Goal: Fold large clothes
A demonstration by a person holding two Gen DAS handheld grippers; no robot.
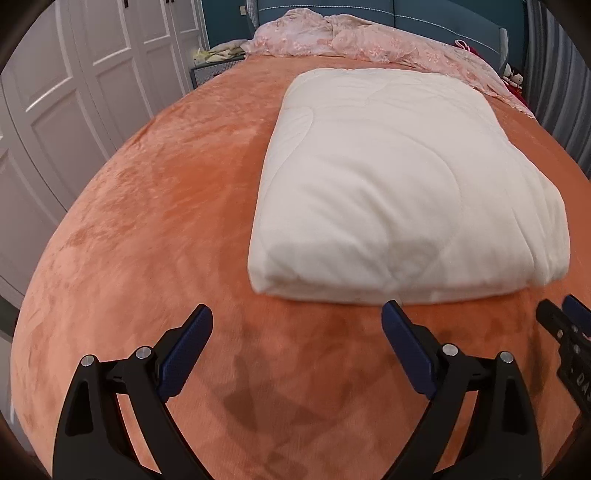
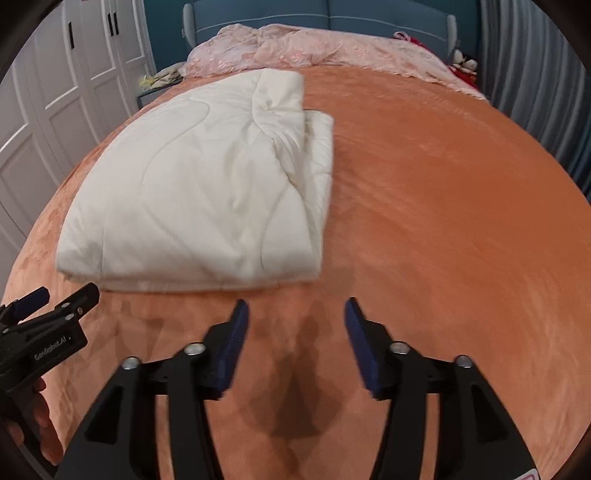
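A cream quilted comforter (image 1: pixel 399 184) lies folded into a thick rectangle on the orange bed cover (image 1: pixel 147 221). My left gripper (image 1: pixel 297 314) hovers open above the orange cover, just short of the comforter's near edge, with nothing between its blue pads. In the right wrist view the same comforter (image 2: pixel 207 192) sits to the upper left. There my right gripper (image 2: pixel 295 308) is open and empty, a little in front of the comforter's near right corner. Each gripper shows at the edge of the other's view: the right gripper (image 1: pixel 565 317) and the left gripper (image 2: pixel 59 295).
A crumpled pink floral blanket (image 1: pixel 354 40) lies across the head of the bed by a blue headboard (image 2: pixel 328 14). White wardrobe doors (image 1: pixel 74 92) line the left side. Grey curtains (image 2: pixel 535 74) hang at the right. A hand (image 2: pixel 33 413) holds the left gripper.
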